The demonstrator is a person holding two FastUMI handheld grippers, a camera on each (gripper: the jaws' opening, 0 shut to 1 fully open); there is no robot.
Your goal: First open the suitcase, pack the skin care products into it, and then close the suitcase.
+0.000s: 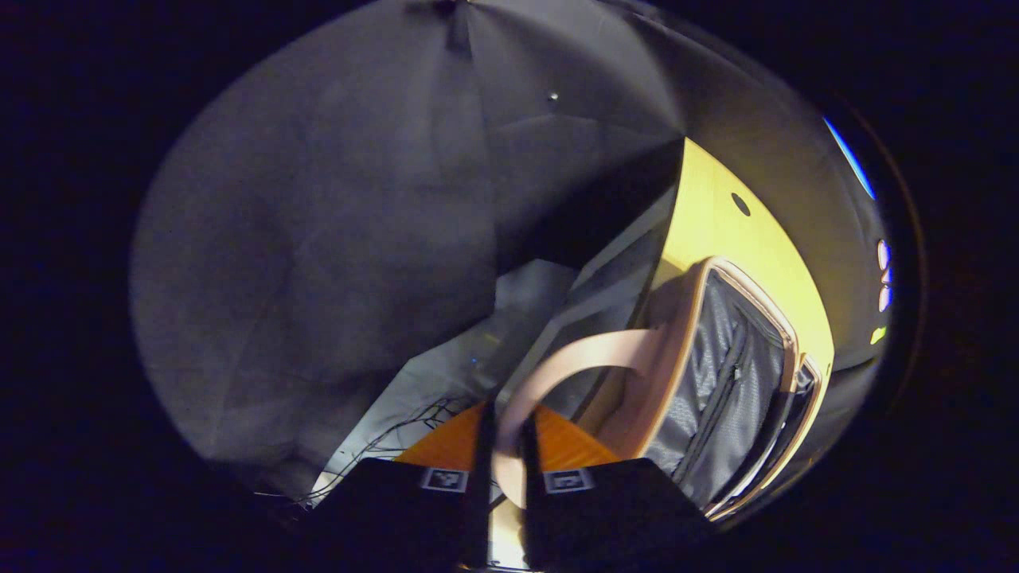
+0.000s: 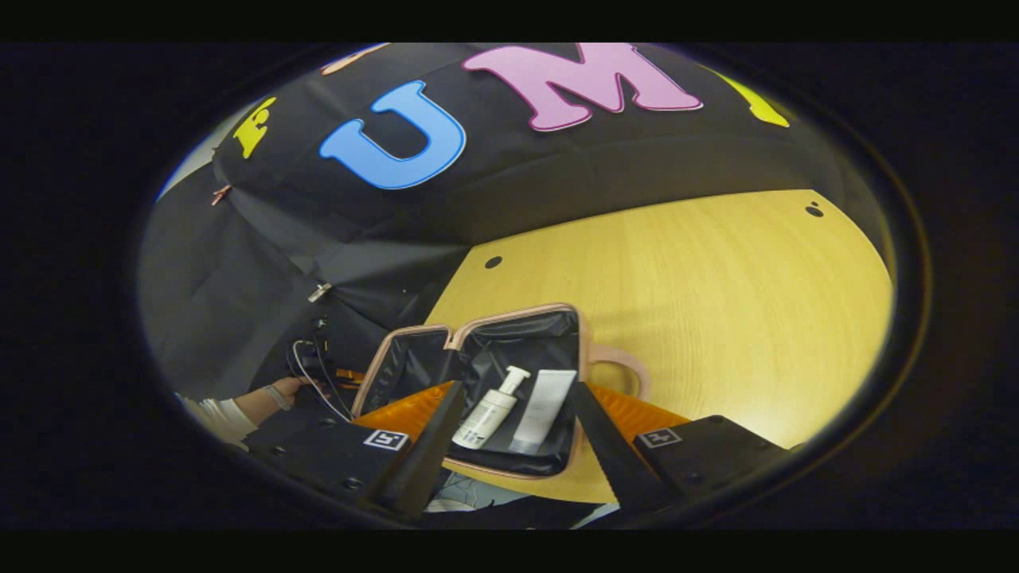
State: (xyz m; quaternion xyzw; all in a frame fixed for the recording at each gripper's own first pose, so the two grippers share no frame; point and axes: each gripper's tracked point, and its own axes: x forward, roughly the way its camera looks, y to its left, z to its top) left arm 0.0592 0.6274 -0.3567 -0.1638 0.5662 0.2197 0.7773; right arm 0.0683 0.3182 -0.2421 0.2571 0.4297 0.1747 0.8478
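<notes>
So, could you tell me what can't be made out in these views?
- Left gripper view: whether the left gripper presses the handle; too dark there.
- Left gripper view: the suitcase contents, hidden by its steep angle.
- Right gripper view: labels on the pump bottle and tube, too small.
- Right gripper view: what the hand grips, dark.

Matt wood-grain table (image 2: 716, 302); suitcase (image 2: 509, 334) lined with dark, slightly shiny cloth.
</notes>
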